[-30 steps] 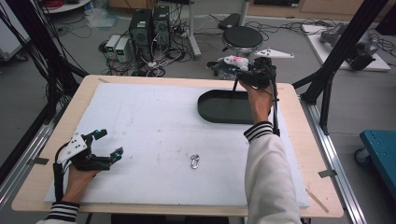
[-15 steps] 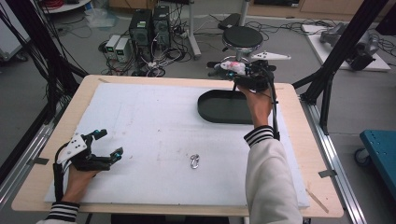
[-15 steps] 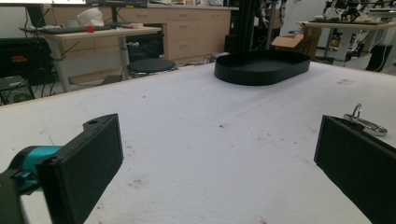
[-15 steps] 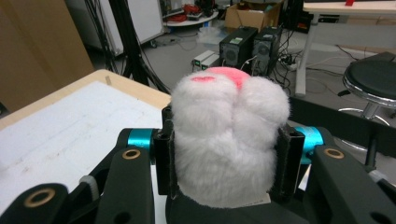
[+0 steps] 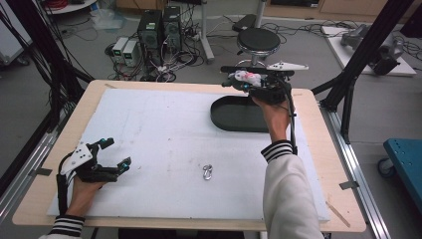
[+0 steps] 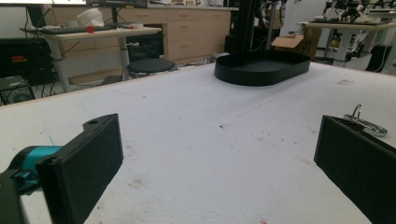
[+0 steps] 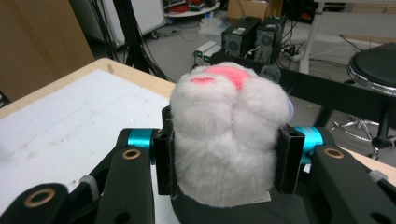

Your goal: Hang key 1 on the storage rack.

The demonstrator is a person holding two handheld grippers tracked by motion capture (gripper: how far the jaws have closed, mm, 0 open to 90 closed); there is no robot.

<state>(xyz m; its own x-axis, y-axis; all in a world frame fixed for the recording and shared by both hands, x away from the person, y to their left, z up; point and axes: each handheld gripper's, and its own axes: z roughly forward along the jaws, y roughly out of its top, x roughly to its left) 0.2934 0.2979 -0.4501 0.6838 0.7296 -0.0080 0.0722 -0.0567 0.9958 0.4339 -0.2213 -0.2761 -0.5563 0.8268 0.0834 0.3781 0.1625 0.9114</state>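
A: The right tongs [image 7: 224,154] pinch a white plush toy [image 7: 226,144] above the black tray [image 5: 239,115], around one o'clock on the tabletop [image 5: 164,124].

B: And the left tongs [image 5: 113,155]?

A: Spread, empty, at eight o'clock. A metal clip [image 5: 207,172] lies near six.

B: Risk?

A: Probably the toy hovers over the tray's far rim; released there, it could tumble outside.

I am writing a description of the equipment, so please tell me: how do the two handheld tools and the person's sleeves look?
Each black claw, left claw and right claw, has flat rectangular black pads, teal cylinders at the finger bases and brass-coloured rivets on its links. A grey three-cornered plate sits on top, and a black cable trails back. The white sleeves end in black-and-white striped cuffs.
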